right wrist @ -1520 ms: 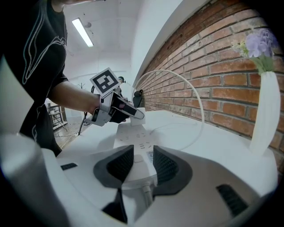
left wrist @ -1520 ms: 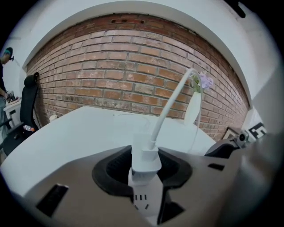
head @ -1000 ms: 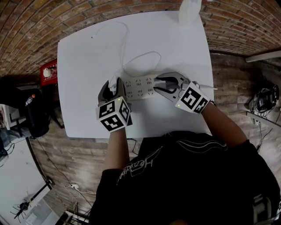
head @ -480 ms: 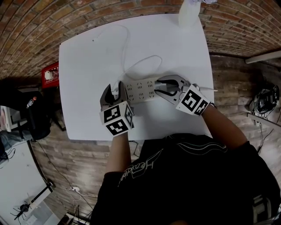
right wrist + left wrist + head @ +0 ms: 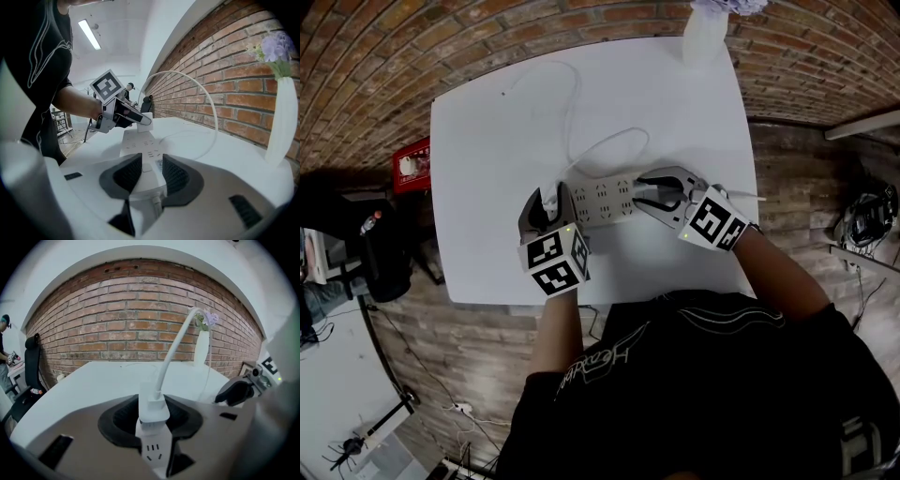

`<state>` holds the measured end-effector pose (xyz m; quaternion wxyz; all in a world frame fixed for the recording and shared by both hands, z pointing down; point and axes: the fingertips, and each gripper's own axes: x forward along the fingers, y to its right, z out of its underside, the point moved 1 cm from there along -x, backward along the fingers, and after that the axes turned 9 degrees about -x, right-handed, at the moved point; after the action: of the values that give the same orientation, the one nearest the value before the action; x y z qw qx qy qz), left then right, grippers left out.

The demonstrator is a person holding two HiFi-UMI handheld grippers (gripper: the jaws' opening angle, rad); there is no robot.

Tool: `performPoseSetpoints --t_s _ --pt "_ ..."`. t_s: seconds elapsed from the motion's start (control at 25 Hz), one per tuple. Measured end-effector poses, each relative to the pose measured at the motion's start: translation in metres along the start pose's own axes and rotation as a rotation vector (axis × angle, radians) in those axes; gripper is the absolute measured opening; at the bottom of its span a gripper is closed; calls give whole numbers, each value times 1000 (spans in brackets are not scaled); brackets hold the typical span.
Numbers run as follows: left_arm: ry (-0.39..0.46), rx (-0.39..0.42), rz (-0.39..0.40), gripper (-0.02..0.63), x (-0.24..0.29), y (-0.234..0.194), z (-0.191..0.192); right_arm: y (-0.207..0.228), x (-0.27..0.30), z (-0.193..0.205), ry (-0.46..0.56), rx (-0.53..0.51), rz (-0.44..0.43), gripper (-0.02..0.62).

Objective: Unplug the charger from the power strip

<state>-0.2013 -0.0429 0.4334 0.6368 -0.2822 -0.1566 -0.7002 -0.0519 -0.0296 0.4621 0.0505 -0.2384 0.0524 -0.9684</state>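
Right claw (image 5: 146, 174): jaws just closing further, clamped on power strip (image 5: 605, 197), right end.
Left claw (image 5: 152, 420): unmoved, pinching charger (image 5: 152, 404).
Charger place: still seated, strip's left end, centre of the head view.
Meaning: strip braced, pull due.

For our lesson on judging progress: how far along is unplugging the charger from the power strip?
Done: the left hand-held gripper grips the charger; the right hand-held gripper, jaws just closing, clamps one end of the power strip. In hand: bracing for the pull. Left: the charger sits plugged in; pull it free.
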Motion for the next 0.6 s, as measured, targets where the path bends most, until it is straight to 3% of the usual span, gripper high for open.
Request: performPoseSetpoints --t_s 0.48,0.6 --pt "-45 -87 73 137 3 -6 4 -2 1 0 -3 -9 -3 108" --pt "-47 -79 58 137 4 -6 3 -1 1 0 -2 -12 -2 109"
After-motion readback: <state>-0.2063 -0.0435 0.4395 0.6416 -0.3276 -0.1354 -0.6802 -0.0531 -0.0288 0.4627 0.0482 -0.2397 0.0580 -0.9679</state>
